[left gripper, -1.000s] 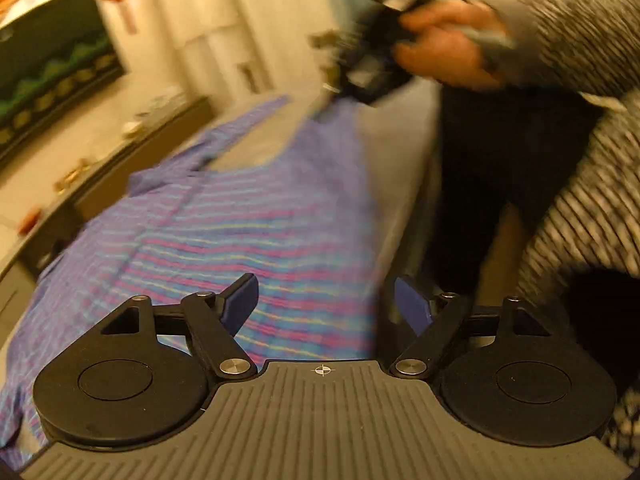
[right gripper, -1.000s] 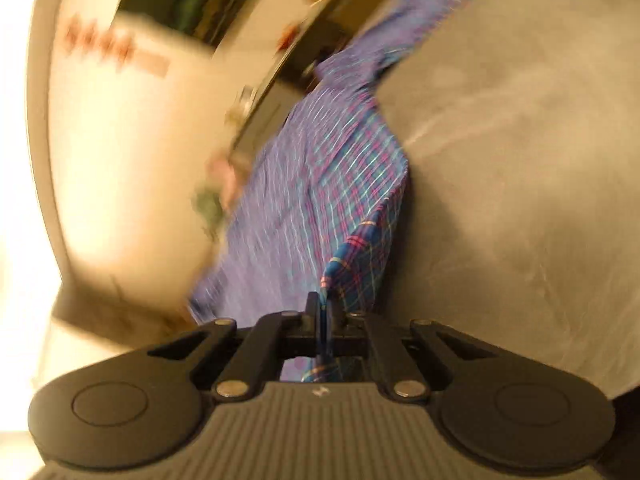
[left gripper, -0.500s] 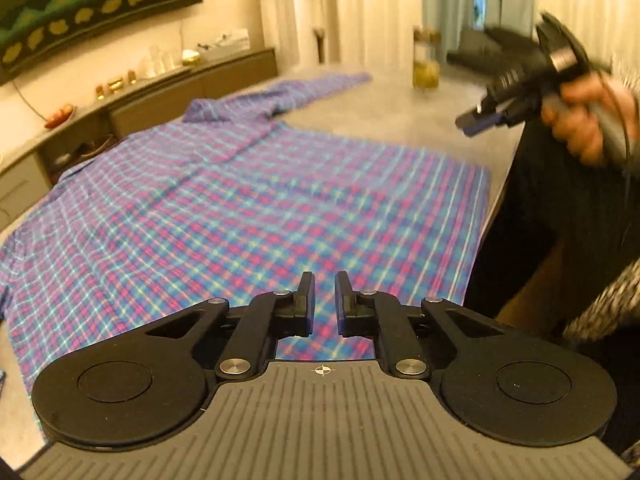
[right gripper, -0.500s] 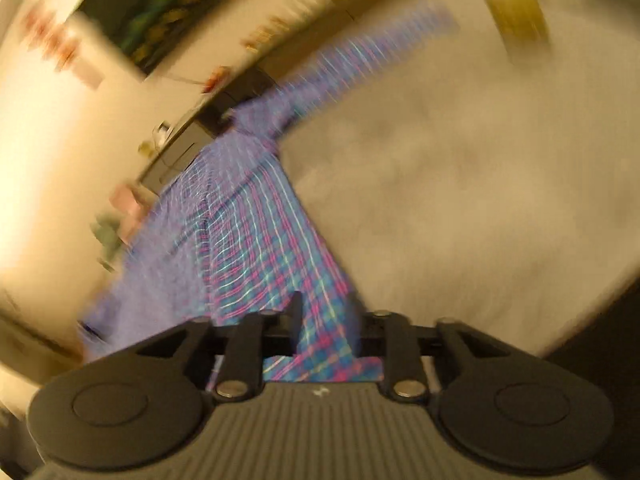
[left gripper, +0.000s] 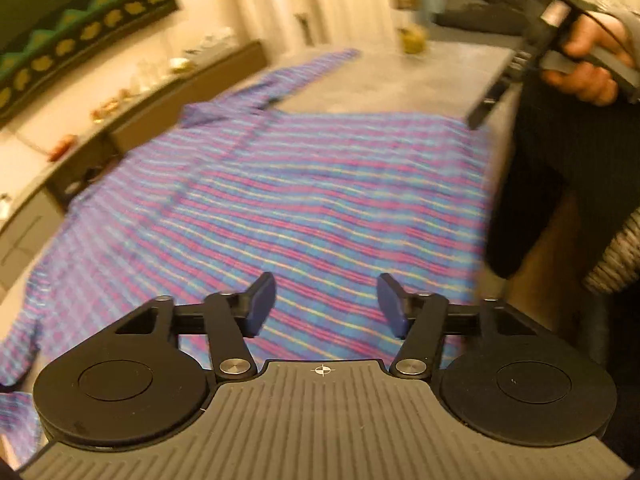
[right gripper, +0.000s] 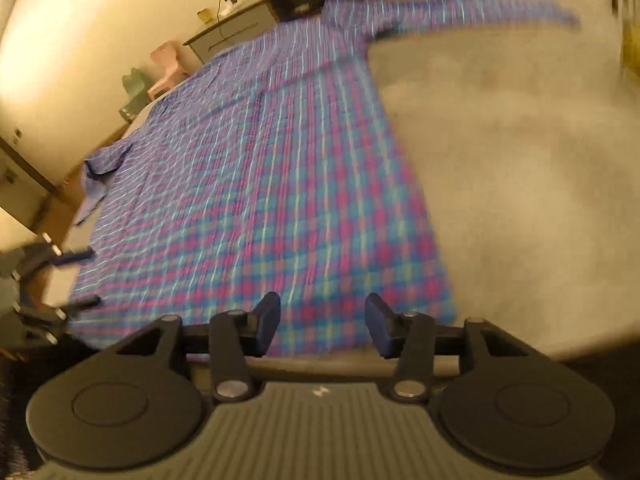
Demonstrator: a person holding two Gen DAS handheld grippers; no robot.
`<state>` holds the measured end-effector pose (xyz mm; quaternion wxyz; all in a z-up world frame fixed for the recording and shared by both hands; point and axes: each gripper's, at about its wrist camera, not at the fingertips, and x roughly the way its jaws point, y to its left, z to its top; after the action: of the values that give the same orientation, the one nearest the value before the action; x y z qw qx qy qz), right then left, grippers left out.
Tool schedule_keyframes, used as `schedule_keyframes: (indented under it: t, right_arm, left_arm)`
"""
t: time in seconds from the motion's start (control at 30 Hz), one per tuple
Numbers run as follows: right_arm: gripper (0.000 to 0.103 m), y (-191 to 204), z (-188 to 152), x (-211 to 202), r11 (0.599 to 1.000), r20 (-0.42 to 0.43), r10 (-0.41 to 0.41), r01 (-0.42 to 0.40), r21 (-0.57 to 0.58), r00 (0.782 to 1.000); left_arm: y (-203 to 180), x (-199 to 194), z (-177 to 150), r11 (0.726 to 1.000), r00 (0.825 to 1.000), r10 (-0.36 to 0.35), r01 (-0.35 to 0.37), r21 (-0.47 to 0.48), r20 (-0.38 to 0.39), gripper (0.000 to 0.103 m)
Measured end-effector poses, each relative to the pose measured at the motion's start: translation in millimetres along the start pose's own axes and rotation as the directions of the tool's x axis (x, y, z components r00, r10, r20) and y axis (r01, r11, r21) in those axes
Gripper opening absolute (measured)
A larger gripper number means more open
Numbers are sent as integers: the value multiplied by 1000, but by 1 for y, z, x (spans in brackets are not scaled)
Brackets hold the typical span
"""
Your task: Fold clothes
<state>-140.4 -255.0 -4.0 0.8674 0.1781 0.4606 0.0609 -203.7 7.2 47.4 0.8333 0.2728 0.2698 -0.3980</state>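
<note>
The left hand-held gripper hangs with its 2 blue-padded fingers spread wide, nothing between them, over the near hem of the plaid shirt. The right hand-held gripper is likewise spread wide and holds nothing, poised over the shirt's near right corner at the edge of the surface. From the left wrist view the right hand-held gripper shows at upper right, gripped by a bare hand, its tip above the shirt's far corner; whether it touches the cloth cannot be told. From the right wrist view the left hand-held gripper sits at the left edge, partly cut off. The shirt lies spread flat on the grey surface, 1 sleeve stretched toward the far side. A jar with yellowish contents stands on the far end, too blurred to identify. Both views are motion-smeared.
</note>
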Motion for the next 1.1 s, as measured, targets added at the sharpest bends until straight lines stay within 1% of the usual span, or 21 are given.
schedule_keyframes:
  t: [0.07,0.13,0.23,0.3,0.37,0.43,0.5,0.57,0.6,0.63,0.67,0.73,0.8,0.83,0.87,0.9,0.93,0.97,1.0,1.07,1.1]
  right_arm:
    - [48,17,19,4,997,56,-35,39,-72,998]
    - [49,27,44,22,991,84,-33,43,-127,996]
    - [44,25,63,60,984,40,-76,82,-160,996]
    - [39,18,58,78,968,-6,-147,143,-204,989]
    - [40,20,52,79,942,8,-183,177,-284,983]
    - [40,21,54,78,910,-22,-267,244,-335,964]
    - [40,28,58,77,882,-25,-333,301,-363,943]
    - [41,41,74,70,883,1,-330,309,-353,944]
    - [41,55,86,68,887,22,-311,299,-352,950]
    - [44,76,97,66,886,55,-281,281,-369,958]
    - [46,99,108,65,885,84,-245,259,-388,966]
    - [56,156,120,72,883,108,-111,148,-446,988]
    - [64,221,130,95,858,88,41,10,-513,995]
    - [65,254,134,108,836,72,113,-56,-546,991]
    - [65,290,133,127,806,43,165,-109,-582,985]
    - [67,325,130,147,776,13,203,-153,-613,979]
    - [70,358,128,170,743,-14,235,-189,-642,972]
    - [72,387,124,195,714,-35,255,-213,-667,966]
    - [76,412,121,222,693,-45,252,-213,-688,967]
    - [77,460,114,275,650,-65,246,-215,-729,967]
    - [77,483,110,301,630,-74,240,-213,-747,968]
  left_arm:
    - [32,13,9,996,998,70,-70,-47,-10,68]
    - [70,32,5,982,988,141,-148,-116,-70,70]
    - [126,56,-15,933,955,226,-269,-240,-192,65]
    - [154,58,-40,885,930,270,-342,-316,-251,64]
    - [177,52,-71,823,899,309,-416,-388,-310,64]
    - [199,40,-88,762,860,370,-498,-415,-351,63]
    - [226,22,-100,677,815,454,-578,-456,-359,71]
    - [251,12,-113,593,770,506,-638,-492,-388,75]
    - [263,8,-122,571,760,507,-650,-502,-406,75]
    - [274,5,-132,551,757,501,-653,-519,-420,75]
    - [285,-3,-141,503,755,501,-652,-567,-423,75]
    - [305,-19,-160,398,754,499,-638,-660,-428,75]
    - [322,-46,-185,240,782,483,-551,-799,-394,75]
    - [328,-61,-199,139,785,487,-502,-854,-383,74]
    - [330,-76,-211,60,788,496,-450,-891,-365,74]
    - [332,-90,-223,-14,790,505,-395,-919,-347,74]
    - [330,-100,-231,-64,792,511,-351,-934,-333,74]
    - [328,-109,-240,-111,794,517,-307,-945,-319,74]
    - [327,-115,-247,-134,798,521,-273,-953,-302,74]
    - [322,-125,-257,-156,808,522,-223,-962,-272,73]
    - [321,-128,-260,-154,815,521,-203,-967,-254,73]
